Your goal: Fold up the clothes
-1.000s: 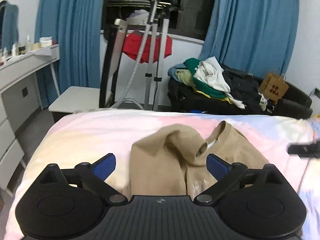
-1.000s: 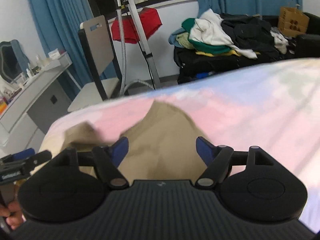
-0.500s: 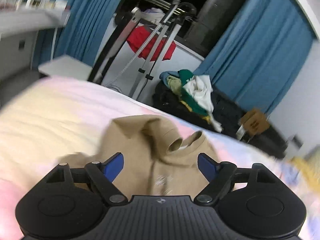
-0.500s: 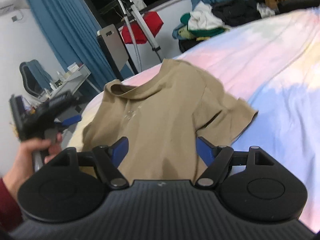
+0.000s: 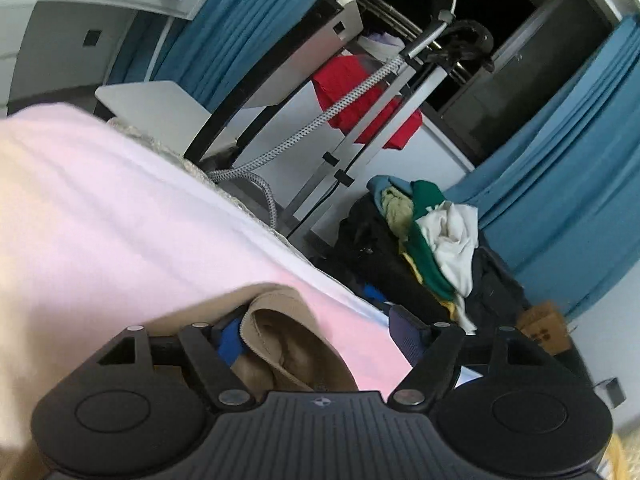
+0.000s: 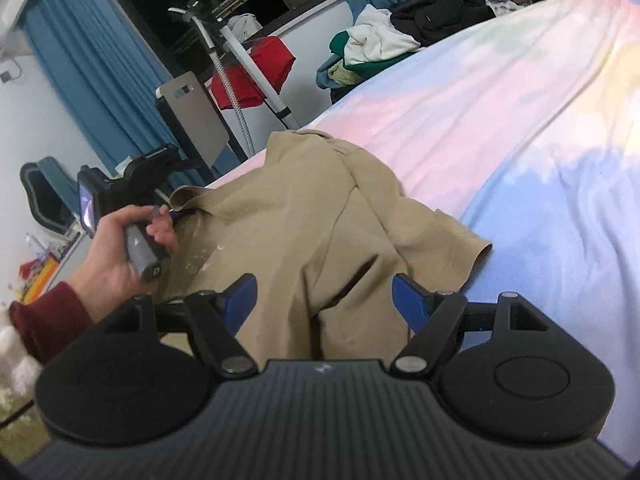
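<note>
Bed [image 6: 520, 92]: pastel sheet, bearing the shirt.
Shirt [image 6: 304, 216]: tan, rumpled, spread on the bed near its foot edge; collar at that edge.
Left gripper [image 5: 316, 334]: jaws have just been closing, wide yet, set about the collar [image 5: 276, 320]; no pinch is seen.
Right gripper [image 6: 324, 300]: jaws wide, empty, above the shirt's body, sleeve [image 6: 460, 248] beside.
Risk: only one layer may be caught at the collar, so the shirt is dragged askew; creases may be folded in.
</note>
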Available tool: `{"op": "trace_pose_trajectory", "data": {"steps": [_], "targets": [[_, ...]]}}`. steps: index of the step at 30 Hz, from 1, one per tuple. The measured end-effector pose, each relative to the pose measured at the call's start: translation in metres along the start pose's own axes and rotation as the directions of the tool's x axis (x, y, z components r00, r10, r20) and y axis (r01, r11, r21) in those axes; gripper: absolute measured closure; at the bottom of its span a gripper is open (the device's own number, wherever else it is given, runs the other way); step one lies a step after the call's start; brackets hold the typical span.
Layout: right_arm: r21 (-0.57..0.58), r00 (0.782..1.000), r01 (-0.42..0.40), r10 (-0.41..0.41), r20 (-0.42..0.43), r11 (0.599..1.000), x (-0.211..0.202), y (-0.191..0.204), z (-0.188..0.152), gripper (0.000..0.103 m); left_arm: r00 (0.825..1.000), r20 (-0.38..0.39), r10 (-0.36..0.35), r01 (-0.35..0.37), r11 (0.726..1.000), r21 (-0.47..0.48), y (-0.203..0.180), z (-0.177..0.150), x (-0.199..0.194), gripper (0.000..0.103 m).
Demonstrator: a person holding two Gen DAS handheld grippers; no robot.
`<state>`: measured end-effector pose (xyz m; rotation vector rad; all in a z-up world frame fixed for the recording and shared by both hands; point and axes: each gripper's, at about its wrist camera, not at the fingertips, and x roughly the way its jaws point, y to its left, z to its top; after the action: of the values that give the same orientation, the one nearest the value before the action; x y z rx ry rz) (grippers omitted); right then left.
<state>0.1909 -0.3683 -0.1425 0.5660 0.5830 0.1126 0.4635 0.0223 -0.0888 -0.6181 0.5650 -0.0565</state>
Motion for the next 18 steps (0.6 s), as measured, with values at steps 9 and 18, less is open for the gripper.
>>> {"op": "trace_pose_trajectory", "data": {"steps": [9, 18], "targets": [[-0.013, 0.999, -0.025, 0.025, 0.042, 1.0, -0.007, 0.001, 0.001, 0.027, 0.999, 0.015, -0.051, 0.043, 0.934, 0.353, -0.028, -0.02, -0.123, 0.011], [-0.087, 0.994, -0.095, 0.099, 0.047, 0.992, -0.028, 0.032, -0.004, 0.027, 0.998, -0.049, 0.05, -0.017, 0.851, 0.525, 0.003, -0.132, -0.295, 0.011]]}}
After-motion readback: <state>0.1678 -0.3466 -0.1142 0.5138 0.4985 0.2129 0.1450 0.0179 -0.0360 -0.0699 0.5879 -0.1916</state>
